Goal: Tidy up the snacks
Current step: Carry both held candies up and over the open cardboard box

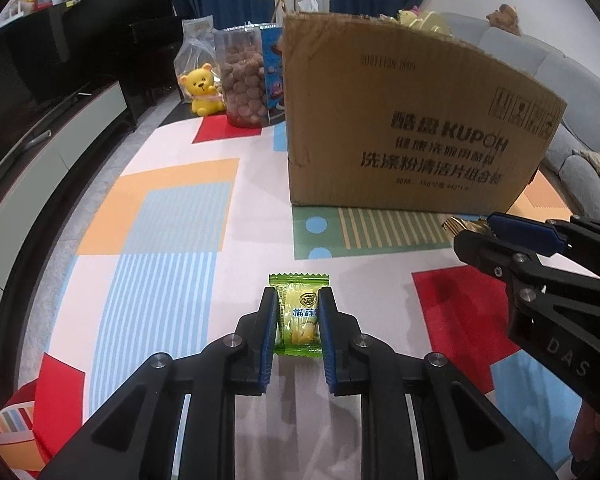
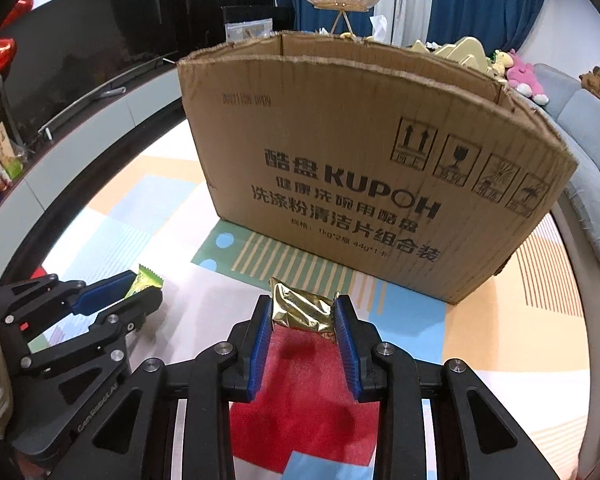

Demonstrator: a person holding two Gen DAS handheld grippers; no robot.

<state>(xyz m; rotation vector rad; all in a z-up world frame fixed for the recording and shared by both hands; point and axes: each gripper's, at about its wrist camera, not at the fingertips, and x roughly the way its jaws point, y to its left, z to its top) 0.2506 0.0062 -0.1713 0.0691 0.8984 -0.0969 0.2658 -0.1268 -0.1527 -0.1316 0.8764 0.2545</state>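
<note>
A green snack packet (image 1: 299,312) sits between the blue pads of my left gripper (image 1: 298,294), which is shut on it just above the patterned mat. The right wrist view shows the same packet (image 2: 146,278) poking out of the left gripper (image 2: 144,286) at the lower left. My right gripper (image 2: 302,300) is shut on a crinkled gold foil packet (image 2: 304,310), held over a red patch of the mat in front of the cardboard box (image 2: 360,160). From the left wrist view, the right gripper (image 1: 474,229) comes in from the right with the gold packet (image 1: 456,226) at its tips. The open-topped box (image 1: 400,120) stands just beyond both grippers.
A clear jar of round brown snacks (image 1: 242,80), a blue snack box (image 1: 272,72), a plastic bag (image 1: 194,40) and a yellow bear toy (image 1: 202,90) stand at the mat's far end, left of the box. A dark TV cabinet (image 1: 60,128) runs along the left, a grey sofa (image 1: 560,80) along the right.
</note>
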